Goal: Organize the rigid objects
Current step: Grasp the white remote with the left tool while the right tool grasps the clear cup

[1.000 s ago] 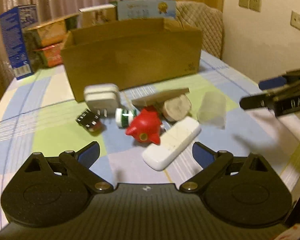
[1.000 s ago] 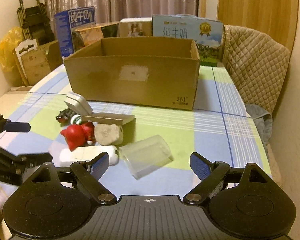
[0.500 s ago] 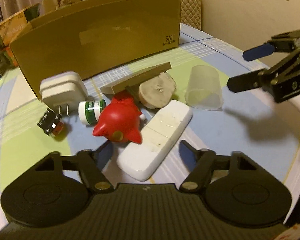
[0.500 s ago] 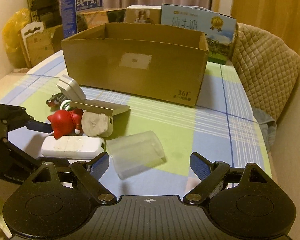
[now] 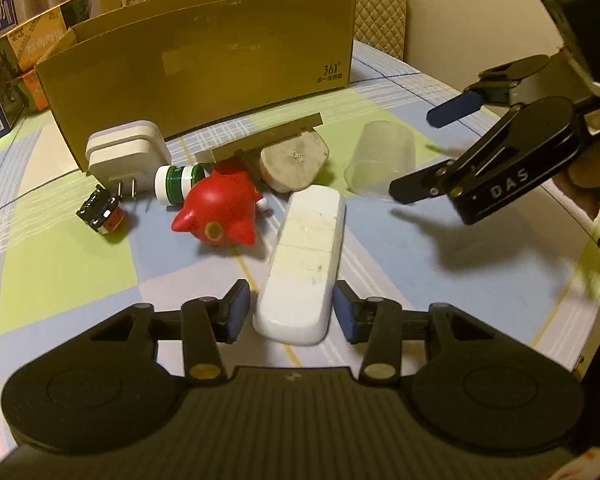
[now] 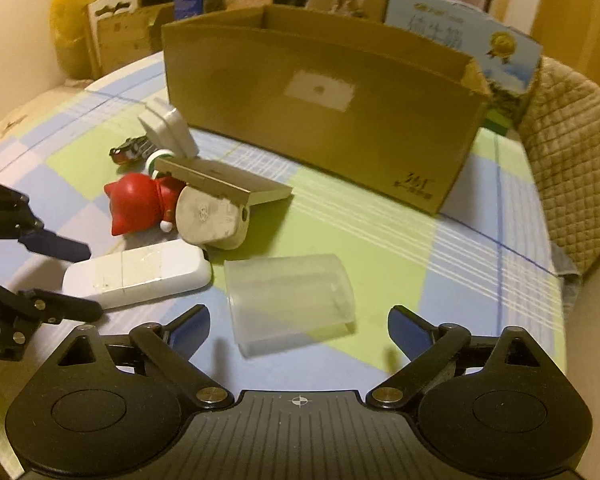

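Landmark: clear plastic cup point(image 6: 290, 298), lying on side on checked tablecloth point(image 6: 400, 248). Right gripper point(image 6: 299, 326) straddles cup, jaws wide and opening, pads not touching it. White oblong case point(image 6: 138, 276) just left of cup. Left gripper point(image 6: 76, 280) at case's far-left end, jaws closing around it. Red figurine point(image 6: 138, 208) and grey rounded plug point(image 6: 212, 218) beyond cup, up-left. Cardboard box point(image 6: 320, 104) well behind cup.
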`<state>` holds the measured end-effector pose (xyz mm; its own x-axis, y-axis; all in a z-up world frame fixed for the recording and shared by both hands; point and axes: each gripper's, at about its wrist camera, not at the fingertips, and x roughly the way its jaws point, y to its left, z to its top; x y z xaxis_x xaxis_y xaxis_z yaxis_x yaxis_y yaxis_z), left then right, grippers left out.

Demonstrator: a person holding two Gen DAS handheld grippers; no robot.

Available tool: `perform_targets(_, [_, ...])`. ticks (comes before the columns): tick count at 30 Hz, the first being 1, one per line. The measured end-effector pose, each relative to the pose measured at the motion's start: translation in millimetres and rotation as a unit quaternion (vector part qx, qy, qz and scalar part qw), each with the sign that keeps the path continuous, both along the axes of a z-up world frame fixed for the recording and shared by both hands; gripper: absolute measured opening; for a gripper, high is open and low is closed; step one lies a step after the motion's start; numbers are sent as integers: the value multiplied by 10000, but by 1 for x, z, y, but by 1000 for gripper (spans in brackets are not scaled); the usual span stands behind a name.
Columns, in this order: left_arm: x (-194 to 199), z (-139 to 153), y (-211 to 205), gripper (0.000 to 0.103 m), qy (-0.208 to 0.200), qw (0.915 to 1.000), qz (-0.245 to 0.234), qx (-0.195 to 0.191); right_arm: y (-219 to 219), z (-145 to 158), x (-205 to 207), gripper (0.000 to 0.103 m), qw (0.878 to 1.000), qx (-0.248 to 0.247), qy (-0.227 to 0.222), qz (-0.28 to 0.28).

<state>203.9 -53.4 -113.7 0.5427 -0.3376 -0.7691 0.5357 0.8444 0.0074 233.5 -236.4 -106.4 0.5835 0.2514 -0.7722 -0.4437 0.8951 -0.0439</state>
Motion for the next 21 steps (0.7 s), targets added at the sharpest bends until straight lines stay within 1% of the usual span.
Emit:
perform_targets(3, [4,0,-4,42,-67,10000,-29,-47,0,-5,9,93,9999,0,136,7])
perform_targets(8, [8,-3,-14,42,-213,9996,-194,64,1,-5,14,92,9999,9,170,16])
perform_targets(9, [9,-3,-15,42,-229,9995,-215,65,1,-5,14,89,9998,-4,190,14])
perform_targets(10, [10,-3,-16,42,-237,9994,-232,66,2,-6,14,84,9998,-25,216,15])
perform_targets(14, [14,-5,-20,42,-295,9990,-335,85,2,-8,15,73,9996,-54,278,-6])
perform_targets(15, [14,-5,-21,42,-315,9988,-352,109,2,-8,15,68,9996,-36,285,-7])
perform_targets(17, [14,-6,-24,41,-328,9986,-377,163,4,-7,14,67,9996,-90,264,-44])
perform_targets(18, [15,-5,-25,37,-291,9987,-382,161,4,-5,14,67,9996,-88,245,-73])
perform_targets(21, [15,-4,-25,35,-153,9991,-365,152,1,1,12,66,9995,109,198,-198])
